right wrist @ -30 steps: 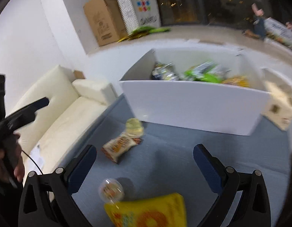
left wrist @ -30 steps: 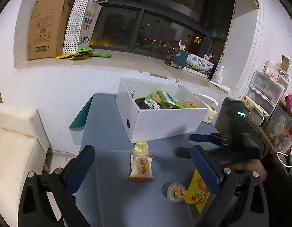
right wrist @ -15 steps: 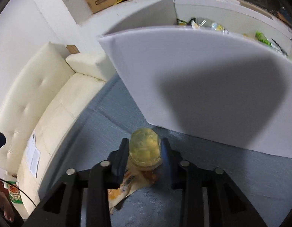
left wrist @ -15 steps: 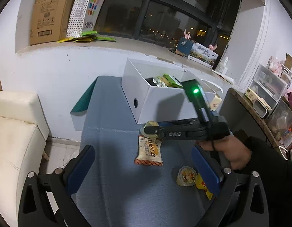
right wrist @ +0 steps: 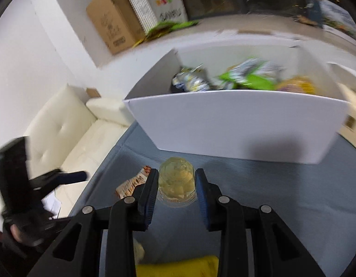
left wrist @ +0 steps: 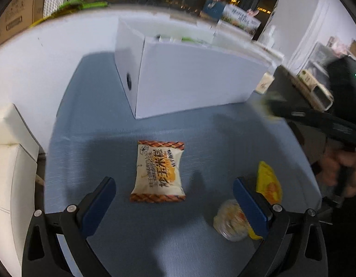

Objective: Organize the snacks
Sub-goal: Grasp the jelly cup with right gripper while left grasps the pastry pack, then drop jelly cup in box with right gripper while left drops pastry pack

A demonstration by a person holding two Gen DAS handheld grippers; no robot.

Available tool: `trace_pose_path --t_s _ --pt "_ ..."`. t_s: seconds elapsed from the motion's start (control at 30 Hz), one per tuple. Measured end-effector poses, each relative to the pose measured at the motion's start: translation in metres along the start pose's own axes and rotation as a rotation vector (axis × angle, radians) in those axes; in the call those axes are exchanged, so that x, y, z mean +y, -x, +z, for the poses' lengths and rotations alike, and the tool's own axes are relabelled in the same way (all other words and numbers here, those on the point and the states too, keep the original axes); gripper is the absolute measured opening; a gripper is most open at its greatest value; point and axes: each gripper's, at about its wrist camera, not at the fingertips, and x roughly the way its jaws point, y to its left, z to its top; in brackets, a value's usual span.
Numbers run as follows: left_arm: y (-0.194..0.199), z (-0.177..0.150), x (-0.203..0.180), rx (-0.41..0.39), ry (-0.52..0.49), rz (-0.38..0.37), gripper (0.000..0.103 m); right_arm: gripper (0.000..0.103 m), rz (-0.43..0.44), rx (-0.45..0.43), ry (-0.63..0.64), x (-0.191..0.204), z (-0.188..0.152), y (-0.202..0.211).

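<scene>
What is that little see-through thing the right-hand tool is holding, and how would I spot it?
Find the big white box of snacks on the blue table. Just in front of it, the right gripper is shut on a small jelly cup. Unlike the flat wrapped packets nearby, it is a clear, pale yellow, faceted dome.

Dim indoor light from overhead; soft shadows pool ahead of my jaws on the cloth (left wrist: 154, 242). Motion blur smears the box (right wrist: 235, 124) beyond them, and fisheye bends every edge into black corners.
</scene>
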Motion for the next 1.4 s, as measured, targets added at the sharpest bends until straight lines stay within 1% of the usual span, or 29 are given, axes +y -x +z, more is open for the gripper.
trace_pose_path --t_s 0.17,0.2,0.23,0.27,0.3,0.33,0.37,0.47,0.57,0.7,0.8,0.87,0.97,1.0,1.03,1.17,1.23,1.3,1.33,1.37,1.4 --pt "-0.034 0.003 0.005 0.078 0.008 0.052 0.101 0.035 -0.035 -0.054 -0.038 -0.02 -0.019 0.049" --pt "-0.034 0.003 0.002 0.063 -0.017 0.061 0.097 0.035 -0.038 -0.061 -0.05 -0.023 -0.023 0.056" --pt "-0.035 0.003 0.0 0.068 -0.027 0.068 0.095 0.035 -0.036 -0.066 -0.063 -0.027 -0.028 0.063" --pt "-0.035 0.004 -0.003 0.063 -0.041 0.091 0.087 0.035 -0.035 -0.068 -0.068 -0.029 -0.03 0.066" --pt "-0.034 0.004 -0.004 0.058 -0.049 0.104 0.075 0.035 -0.038 -0.07 -0.073 -0.03 -0.034 0.07" --pt "-0.034 0.004 -0.005 0.054 -0.059 0.12 0.067 0.035 -0.043 -0.074 -0.077 -0.031 -0.038 0.073" --pt "-0.032 0.005 -0.006 0.049 -0.068 0.132 0.051 0.035 -0.045 -0.074 -0.078 -0.03 -0.041 0.075" --pt "-0.028 0.006 -0.005 0.04 -0.035 0.08 0.051 0.035 -0.041 -0.077 -0.09 -0.033 -0.051 0.078" --pt "-0.013 0.004 -0.009 0.0 -0.038 0.075 0.051 0.035 -0.038 -0.077 -0.099 -0.036 -0.056 0.08" --pt "0.022 0.017 -0.017 -0.107 -0.024 0.023 0.051 0.035 -0.037 -0.089 -0.091 -0.036 -0.053 0.083" --pt "0.052 0.044 -0.027 -0.198 -0.024 -0.022 0.051 0.035 -0.036 -0.11 -0.072 -0.034 -0.038 0.087" --pt "0.068 0.068 -0.031 -0.256 -0.033 -0.041 0.051 0.035 -0.038 -0.136 -0.052 -0.031 -0.022 0.091" --pt "0.082 0.117 -0.032 -0.329 -0.049 -0.049 0.051 0.035 -0.036 -0.191 -0.007 -0.028 0.018 0.1" --pt "0.083 0.133 -0.031 -0.342 -0.056 -0.053 0.051 0.035 -0.04 -0.201 0.004 -0.028 0.028 0.101" --pt "0.083 0.145 -0.028 -0.353 -0.061 -0.052 0.051 0.035 -0.054 -0.213 0.014 -0.031 0.045 0.101" --pt "0.068 0.198 -0.015 -0.351 -0.042 -0.05 0.051 0.035 -0.107 -0.218 0.001 -0.046 0.098 0.09" --pt "0.054 0.214 -0.014 -0.333 -0.036 -0.04 0.051 0.035 -0.141 -0.207 -0.009 -0.059 0.123 0.078" --pt "0.038 0.226 -0.012 -0.311 -0.028 -0.037 0.051 0.035 -0.176 -0.195 -0.016 -0.071 0.141 0.065" --pt "0.031 0.223 -0.009 -0.301 -0.028 -0.036 0.052 0.035 -0.187 -0.18 -0.02 -0.077 0.149 0.057" --pt "0.024 0.225 -0.008 -0.281 -0.027 -0.032 0.058 0.035 -0.199 -0.161 -0.027 -0.084 0.157 0.047" --pt "0.018 0.227 -0.008 -0.256 -0.023 -0.007 0.081 0.035 -0.209 -0.156 -0.028 -0.088 0.162 0.041"
